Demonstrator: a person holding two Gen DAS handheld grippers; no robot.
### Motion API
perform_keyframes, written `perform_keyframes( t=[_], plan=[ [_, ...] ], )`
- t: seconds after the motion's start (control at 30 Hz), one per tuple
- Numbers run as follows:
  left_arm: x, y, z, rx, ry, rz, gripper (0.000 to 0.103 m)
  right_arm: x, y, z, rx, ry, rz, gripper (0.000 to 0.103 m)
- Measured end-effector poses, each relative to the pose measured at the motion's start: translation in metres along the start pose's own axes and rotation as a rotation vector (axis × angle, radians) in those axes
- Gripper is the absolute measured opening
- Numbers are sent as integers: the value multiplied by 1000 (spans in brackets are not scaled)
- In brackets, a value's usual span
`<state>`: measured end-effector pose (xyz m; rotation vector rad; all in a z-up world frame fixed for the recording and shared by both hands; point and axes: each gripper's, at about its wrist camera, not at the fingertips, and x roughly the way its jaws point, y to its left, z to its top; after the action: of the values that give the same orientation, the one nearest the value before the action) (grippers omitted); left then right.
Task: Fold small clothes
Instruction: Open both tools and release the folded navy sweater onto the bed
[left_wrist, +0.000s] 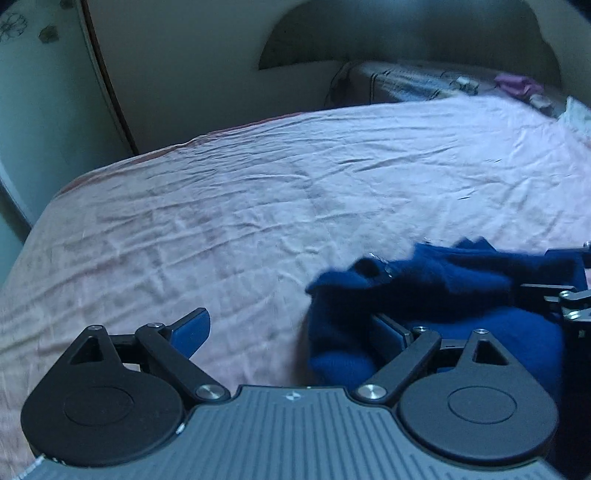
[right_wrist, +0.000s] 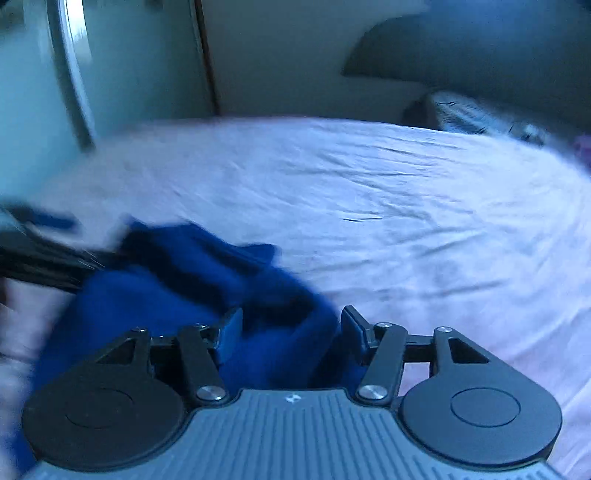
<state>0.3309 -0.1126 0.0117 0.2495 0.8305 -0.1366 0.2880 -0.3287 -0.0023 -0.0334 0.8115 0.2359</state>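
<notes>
A crumpled dark blue fleece garment (left_wrist: 443, 280) lies on the pink bed sheet (left_wrist: 258, 206). In the left wrist view it is at the lower right. My left gripper (left_wrist: 291, 328) stands wide open; its left fingertip is over bare sheet and its right one is at the garment's left edge. The right gripper (left_wrist: 569, 295) shows at the right edge, on the garment's far side. In the blurred right wrist view the garment (right_wrist: 166, 295) fills the lower left. My right gripper (right_wrist: 291, 332) is open with a fold of blue cloth between its fingers, and the pads are not pressing on it.
The sheet (right_wrist: 406, 206) is wrinkled and spreads far ahead and to the right. The bed's left edge (left_wrist: 48, 206) drops off beside a pale wardrobe door (left_wrist: 44, 110). Patterned bedding (left_wrist: 413, 85) and a purple cloth (left_wrist: 517, 85) lie at the far end under an arched headboard.
</notes>
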Motion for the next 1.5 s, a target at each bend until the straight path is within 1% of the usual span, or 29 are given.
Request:
perform_keyframes(
  t=[0.03,0.1,0.17,0.23,0.27,0.3,0.37,0.43,0.47,0.5,0.53,0.57,0.63,0.67,0.77,0.83,0.9,0.93,0.97,1.03,1.1,1.17,1.23,1.27,1.3,1.33,1.4,1.43,1.5],
  plan=[
    [11,-2,5,-8,18,23,93,10,0,3,-18,12,-30,61],
    [29,-4,12,-34,44,45,93,21,-2,9,-26,-9,-104,64],
    [38,-2,17,-65,53,70,94,25,-7,15,-18,-51,-178,69],
    [39,5,20,-109,50,92,94,21,-13,21,-7,-106,-298,69],
    [33,9,19,-132,36,88,93,11,-16,21,1,-142,-316,69],
    [26,12,18,-140,20,83,93,1,-18,22,12,-174,-284,69],
    [8,13,11,-130,-14,85,93,-30,-22,15,34,-222,-100,69],
    [-11,12,2,-112,-41,77,93,-47,-25,6,17,-184,141,69],
    [-20,12,-3,-109,-51,72,93,-53,-23,-1,-26,-156,264,69],
    [-29,11,-8,-110,-62,67,94,-57,-17,-8,-86,-135,330,69],
    [-36,10,-13,-110,-73,54,94,-57,-10,-16,-145,-104,337,69],
    [-43,8,-17,-105,-75,40,94,-51,-5,-23,-190,-53,289,69],
    [-54,6,-27,-105,-75,15,94,-36,-9,-35,-212,12,120,70],
    [-61,4,-33,-102,-77,-1,94,-36,-17,-38,-179,4,54,73],
    [-78,0,-52,-114,-77,-54,95,-67,-28,-44,-79,-118,-29,74],
    [-87,-7,-65,-103,-65,-98,95,-86,-22,-49,-67,-174,-7,74],
    [-93,-15,-79,-98,-58,-122,95,-94,-17,-62,-57,-167,77,74],
    [-96,-20,-87,-83,-54,-138,95,-92,-14,-69,-68,-140,101,74],
    [-97,-25,-94,-64,-44,-147,95,-86,-12,-78,-90,-93,74,74],
    [-98,-32,-108,-51,-24,-147,96,-76,-11,-89,-98,-56,-60,80],
    [-101,-36,-118,-51,-4,-160,95,-86,-20,-93,2,-96,-69,81],
    [-108,-35,-124,-74,-1,-169,96,-105,-17,-95,51,-173,-67,81],
    [-115,-35,-131,-88,-6,-184,100,-120,-6,-99,56,-234,-26,81],
    [-115,-38,-136,-84,5,-193,100,-120,-2,-101,45,-234,23,81],
    [-114,-40,-140,-80,22,-198,100,-116,-1,-101,23,-213,61,82],
    [-113,-41,-144,-81,38,-202,99,-109,4,-104,-6,-170,63,82],
    [-116,-39,-150,-89,44,-218,99,-95,13,-111,-70,-68,-30,82],
    [-119,-35,-150,-93,35,-222,99,-91,12,-115,-86,-56,-64,82],
    [-121,-25,-141,-102,6,-216,99,-100,-3,-115,-5,-80,-3,82]
  ],
)
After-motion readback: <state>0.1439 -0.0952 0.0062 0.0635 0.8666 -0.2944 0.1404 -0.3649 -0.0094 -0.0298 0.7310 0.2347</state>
